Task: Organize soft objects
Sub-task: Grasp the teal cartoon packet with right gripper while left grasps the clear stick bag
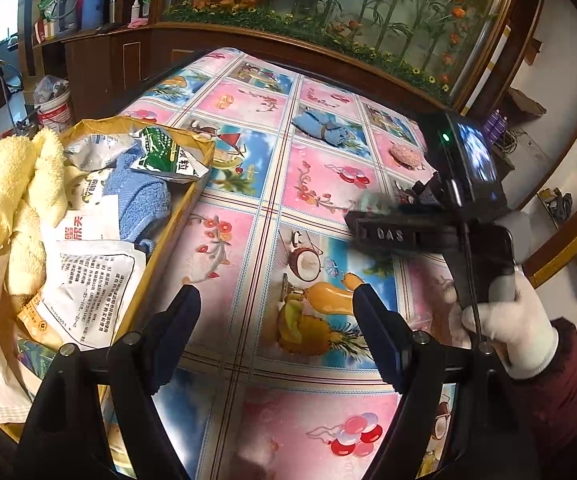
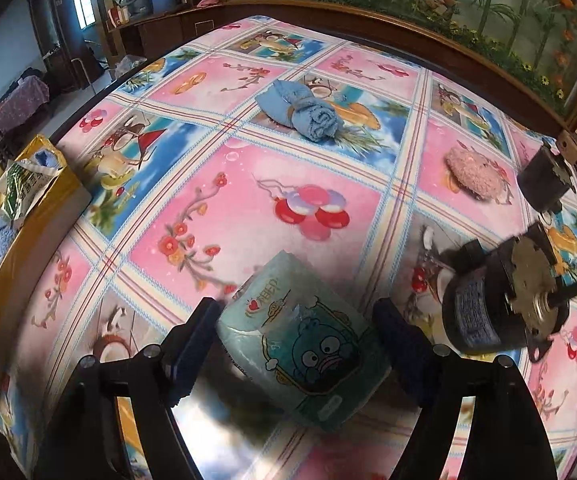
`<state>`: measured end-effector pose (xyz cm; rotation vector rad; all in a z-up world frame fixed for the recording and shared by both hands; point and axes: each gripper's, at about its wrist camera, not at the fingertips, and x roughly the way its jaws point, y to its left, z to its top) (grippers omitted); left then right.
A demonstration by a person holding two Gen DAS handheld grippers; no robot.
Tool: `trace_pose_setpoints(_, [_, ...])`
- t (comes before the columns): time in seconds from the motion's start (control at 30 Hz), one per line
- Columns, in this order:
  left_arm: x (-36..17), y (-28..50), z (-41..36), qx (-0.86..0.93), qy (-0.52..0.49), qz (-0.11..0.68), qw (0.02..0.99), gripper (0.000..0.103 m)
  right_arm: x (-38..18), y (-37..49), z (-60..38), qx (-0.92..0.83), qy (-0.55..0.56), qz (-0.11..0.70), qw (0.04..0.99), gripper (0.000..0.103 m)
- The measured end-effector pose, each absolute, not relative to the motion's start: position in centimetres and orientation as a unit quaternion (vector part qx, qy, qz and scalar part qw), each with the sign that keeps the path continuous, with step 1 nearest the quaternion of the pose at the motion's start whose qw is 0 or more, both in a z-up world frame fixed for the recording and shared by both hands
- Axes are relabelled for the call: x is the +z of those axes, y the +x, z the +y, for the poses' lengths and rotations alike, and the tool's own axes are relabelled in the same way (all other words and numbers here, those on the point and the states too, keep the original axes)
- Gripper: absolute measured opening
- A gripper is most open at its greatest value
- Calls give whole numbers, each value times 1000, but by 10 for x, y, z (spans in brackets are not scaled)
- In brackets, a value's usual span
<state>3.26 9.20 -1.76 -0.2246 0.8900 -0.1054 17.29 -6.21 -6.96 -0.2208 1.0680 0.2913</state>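
The right gripper [image 2: 294,322] is clamped on a teal tissue pack [image 2: 302,344] between its fingers, the left gripper [image 1: 276,308] gapes empty, and beyond the pack lie a rolled blue towel [image 2: 302,114] and, farther right, a pink puff [image 2: 474,174].

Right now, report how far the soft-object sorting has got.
Done: a yellow towel and a blue knit cloth lie in the cardboard box among packets. In hand: the right hand-held gripper straddles a teal tissue pack, its grip unclear. Left: the rolled blue towel and pink fuzzy pad on the table. The left hand-held gripper is open, empty.
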Motion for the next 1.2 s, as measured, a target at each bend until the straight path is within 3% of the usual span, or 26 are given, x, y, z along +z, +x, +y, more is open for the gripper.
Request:
trace_pose_setpoints(0.3, [-24, 28, 52, -107, -85, 445, 885, 78, -72, 103, -153, 86, -48, 515, 851, 85])
trace_pose_setpoints(0.43, [-38, 28, 22, -133, -69, 461, 875, 78, -73, 73, -188, 64, -33, 513, 855, 93])
trace_pose_setpoints(0.83, [-67, 37, -42, -156, 3, 482, 862, 78, -71, 44, -209, 100, -26, 495, 863, 95])
trace_pose_setpoints(0.9, [-68, 36, -49, -155, 20, 473, 867, 68, -71, 44, -211, 97, -15, 494, 864, 95])
trace_pose_setpoints(0.97, [-67, 34, -54, -153, 36, 464, 872, 41, -70, 44, -213, 96, -2, 494, 864, 95])
trace_pose_setpoints(1.03, [-66, 33, -53, -155, 33, 461, 873, 36, -70, 46, -214, 92, 7, 497, 863, 95])
trace_pose_setpoints(1.1, [-66, 32, -48, -158, 23, 458, 874, 20, -69, 47, -213, 92, 15, 499, 862, 94])
trace_pose_setpoints(1.2, [-67, 31, -43, -157, 15, 457, 876, 20, -70, 46, -207, 89, 15, 498, 862, 95])
